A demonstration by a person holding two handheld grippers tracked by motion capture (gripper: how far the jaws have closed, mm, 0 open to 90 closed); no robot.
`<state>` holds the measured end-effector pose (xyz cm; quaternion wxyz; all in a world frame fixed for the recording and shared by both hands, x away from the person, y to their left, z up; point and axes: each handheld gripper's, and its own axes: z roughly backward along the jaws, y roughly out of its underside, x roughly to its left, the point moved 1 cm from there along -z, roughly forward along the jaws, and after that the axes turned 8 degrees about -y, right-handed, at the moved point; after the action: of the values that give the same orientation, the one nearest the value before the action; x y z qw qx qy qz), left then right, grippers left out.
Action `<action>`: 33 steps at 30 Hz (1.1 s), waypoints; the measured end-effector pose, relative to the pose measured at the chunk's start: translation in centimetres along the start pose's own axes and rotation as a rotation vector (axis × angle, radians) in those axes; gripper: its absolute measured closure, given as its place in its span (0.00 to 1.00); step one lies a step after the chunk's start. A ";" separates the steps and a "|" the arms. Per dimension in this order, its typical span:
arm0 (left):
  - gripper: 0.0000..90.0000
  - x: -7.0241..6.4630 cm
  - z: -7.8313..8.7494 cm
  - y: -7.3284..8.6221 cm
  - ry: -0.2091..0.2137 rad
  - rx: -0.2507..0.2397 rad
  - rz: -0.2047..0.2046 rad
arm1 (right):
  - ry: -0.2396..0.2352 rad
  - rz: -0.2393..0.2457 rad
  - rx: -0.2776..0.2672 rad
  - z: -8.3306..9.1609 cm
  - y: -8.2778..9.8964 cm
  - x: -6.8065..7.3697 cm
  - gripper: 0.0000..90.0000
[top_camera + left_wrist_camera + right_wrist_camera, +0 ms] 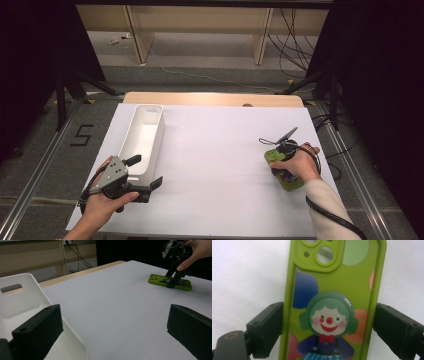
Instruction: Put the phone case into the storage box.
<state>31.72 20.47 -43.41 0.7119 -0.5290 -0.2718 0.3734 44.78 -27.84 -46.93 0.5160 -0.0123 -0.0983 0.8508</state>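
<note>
Right tongs (283,170) come down over the phone case (284,175), jaws spread to either long side of it. In the right gripper view the left jaw is touching or just about touching the case edge; the right jaw sits just beside the other edge, small gap. Not pinching yet. Right hand (295,162) is on top of the tool, its cable trailing back along the sleeve.

Phone case (332,302) lies flat on the tabletop, picture side up, near the right edge, camera cutouts pointing away from the tongs. Lime-green, soft-looking, rounded raised rim, printed clown with green hair and red nose, coloured blobs around it.

Left tongs (147,175) are spread wide and holding nothing, hovering at the near end of the white bin (142,137). In the left gripper view one jaw hangs over the bin's inside (22,305), the other over bare tabletop (120,310). Left hand (102,205) grips the tool from below.

The bin is long and narrow, smooth white plastic, rounded corners, handle slot in the end wall, standing along the left edge. Bin and case are well apart; between them is a wide open stretch of plain white matte tabletop (215,150). The wood edge shows at the far side.
</note>
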 end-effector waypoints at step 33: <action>0.00 0.0 0.0 0.0 0.001 0.002 -0.002 | -0.024 -0.030 0.007 -0.1 0.0 -0.4 0.16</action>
<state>31.71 20.45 -43.45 0.7128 -0.5283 -0.2716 0.3728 45.00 -28.13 -47.08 0.5274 0.0009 -0.1017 0.8435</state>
